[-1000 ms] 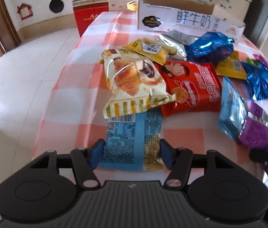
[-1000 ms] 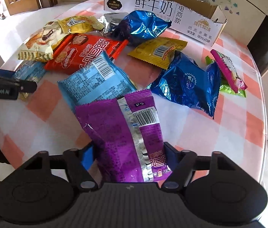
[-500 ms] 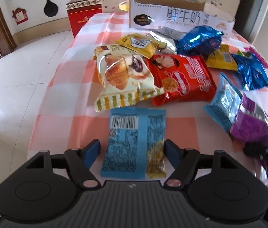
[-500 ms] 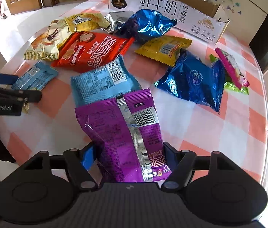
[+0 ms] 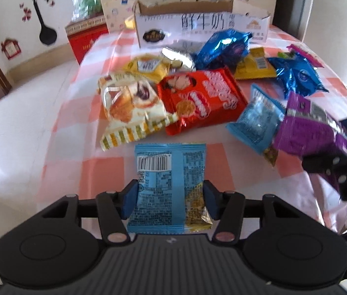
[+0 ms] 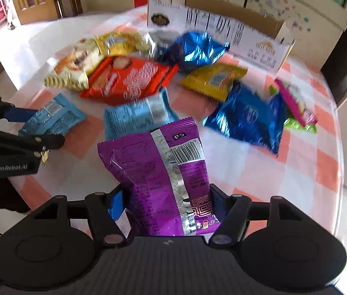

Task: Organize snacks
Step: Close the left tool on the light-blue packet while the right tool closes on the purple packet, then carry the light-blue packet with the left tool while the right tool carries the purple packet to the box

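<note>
The left gripper [image 5: 171,198] has just clamped on the light blue packet [image 5: 169,186], lifted off the table [image 5: 62,162], well short of the cardboard box [image 5: 198,24]. The right gripper [image 6: 166,205], jaws closing, grips the purple packet [image 6: 163,172]. Both seem ready for boxing.

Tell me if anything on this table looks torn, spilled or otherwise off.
The cardboard box at the back has a ragged, torn top edge. No snack packet looks open or spilled, though blur hides detail. The packets lie in a loose, overlapping heap, for example the croissant packet over the red packet.
</note>
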`<state>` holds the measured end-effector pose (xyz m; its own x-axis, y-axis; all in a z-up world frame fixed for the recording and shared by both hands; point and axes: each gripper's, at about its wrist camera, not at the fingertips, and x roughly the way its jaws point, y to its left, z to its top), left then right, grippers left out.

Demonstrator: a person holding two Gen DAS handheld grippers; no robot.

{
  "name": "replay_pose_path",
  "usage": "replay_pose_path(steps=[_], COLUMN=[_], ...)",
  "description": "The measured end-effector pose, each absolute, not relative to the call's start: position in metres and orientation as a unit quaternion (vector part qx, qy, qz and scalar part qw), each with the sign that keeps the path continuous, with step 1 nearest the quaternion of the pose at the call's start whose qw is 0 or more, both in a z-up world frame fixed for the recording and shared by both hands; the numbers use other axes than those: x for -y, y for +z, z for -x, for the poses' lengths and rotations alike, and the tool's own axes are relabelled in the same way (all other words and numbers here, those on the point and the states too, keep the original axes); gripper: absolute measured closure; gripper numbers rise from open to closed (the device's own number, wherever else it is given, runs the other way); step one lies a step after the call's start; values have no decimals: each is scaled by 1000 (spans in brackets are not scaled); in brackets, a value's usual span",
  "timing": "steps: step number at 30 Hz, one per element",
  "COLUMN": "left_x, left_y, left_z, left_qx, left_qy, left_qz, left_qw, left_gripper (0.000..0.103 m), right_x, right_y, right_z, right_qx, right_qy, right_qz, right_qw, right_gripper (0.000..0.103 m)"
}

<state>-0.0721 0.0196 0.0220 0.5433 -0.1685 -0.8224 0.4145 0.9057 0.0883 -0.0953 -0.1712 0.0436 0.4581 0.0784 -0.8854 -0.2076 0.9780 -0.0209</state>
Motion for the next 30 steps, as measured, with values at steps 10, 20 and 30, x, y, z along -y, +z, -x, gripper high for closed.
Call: replay_pose_path(steps=[10,20,30], left_x=[-18,-8,8], left_y=[66,99,109], left_z=[84,71,28], left_qx=[-378,-321,-300], left_qy=[-205,-223,-226], left_qz=[-129,-156,-168], left_qw=[894,907,911], left_gripper=[49,49,49], right_x=[174,183,194], right_y=[77,98,101], right_z=[102,88,56], right_qx=[-444,-392,-375], right_qy=[70,79,66], right_qz=[87,95,90], right_qw=[889,912,920], right_gripper=[29,29,29])
